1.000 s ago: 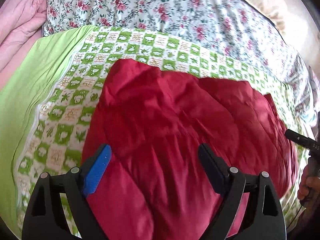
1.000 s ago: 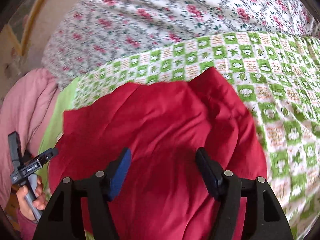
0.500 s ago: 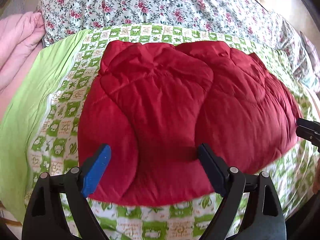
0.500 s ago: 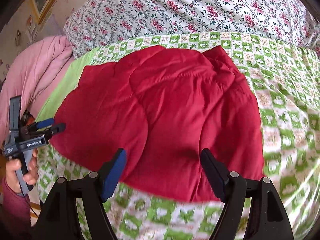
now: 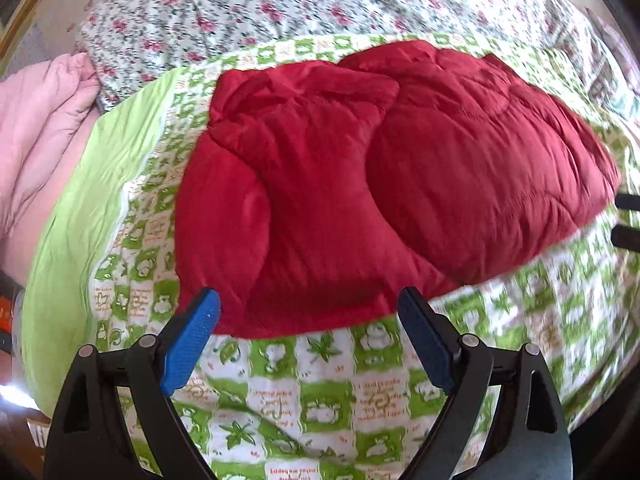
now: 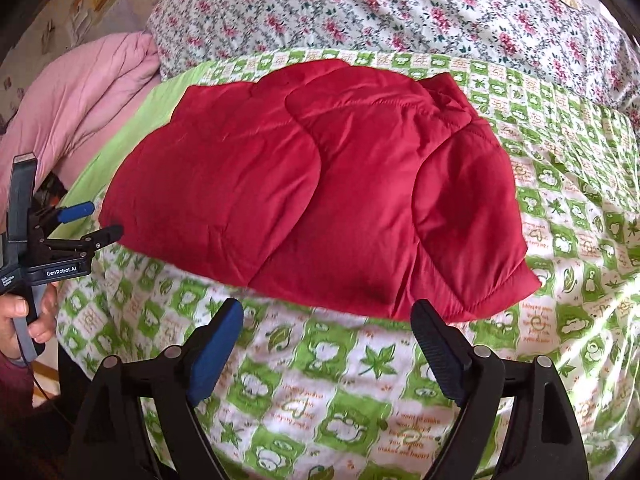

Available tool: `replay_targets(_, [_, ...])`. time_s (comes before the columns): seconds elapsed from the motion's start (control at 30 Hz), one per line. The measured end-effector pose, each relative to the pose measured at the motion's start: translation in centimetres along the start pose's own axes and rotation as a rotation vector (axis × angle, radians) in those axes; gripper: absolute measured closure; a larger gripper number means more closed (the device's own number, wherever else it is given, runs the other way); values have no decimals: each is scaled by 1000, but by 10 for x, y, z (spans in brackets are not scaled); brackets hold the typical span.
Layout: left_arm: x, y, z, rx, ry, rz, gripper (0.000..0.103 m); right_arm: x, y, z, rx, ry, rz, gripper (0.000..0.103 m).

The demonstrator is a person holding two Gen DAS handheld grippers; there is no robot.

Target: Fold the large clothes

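1. I read the left gripper (image 5: 308,320) as spread wide, with nothing between its fingers. It hangs above the green-and-white patterned bedsheet (image 5: 320,400), at the near edge of the red padded jacket (image 5: 380,184).
2. The right gripper (image 6: 328,328) has just been opening its jaws. Its fingers stand spread and empty, just short of the jacket's near edge.
3. The jacket lies folded into a compact bundle on the bed, in the middle of the patterned sheet.
4. In the right wrist view I see the left gripper at the far left, held by a hand (image 6: 24,316), beside the jacket's left edge.
5. A floral quilt (image 6: 400,12) lies beyond the jacket; a pink quilt (image 6: 80,100) lies to the far left.
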State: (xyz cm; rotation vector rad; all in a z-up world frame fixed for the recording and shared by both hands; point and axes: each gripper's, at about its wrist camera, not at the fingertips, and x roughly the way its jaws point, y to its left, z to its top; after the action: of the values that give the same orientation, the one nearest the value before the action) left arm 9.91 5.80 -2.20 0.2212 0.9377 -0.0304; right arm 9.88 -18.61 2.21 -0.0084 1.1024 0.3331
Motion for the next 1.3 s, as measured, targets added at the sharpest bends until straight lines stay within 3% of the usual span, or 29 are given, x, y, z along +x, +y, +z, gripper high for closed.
replay_targets(0.1, [-7, -6, -2, 40, 6, -3, 12, -1, 6, -1, -30, 12, -1, 13])
replay_targets(0.23, [-26, -2, 8, 45, -4, -21, 12, -16, 14, 3, -84, -5, -1, 0])
replay_targets(0.5, [-69, 6, 25, 40, -127, -92, 10, -60, 36, 18, -227, -76, -10, 0])
replay_targets(0.87, [-26, -2, 35, 0, -71, -120, 10, -20, 28, 21, -181, -11, 0, 0])
replay_targets(1.3, [-11, -12, 53, 61, -58, -41, 10, 16, 28, 43, -196, 55, 0, 0])
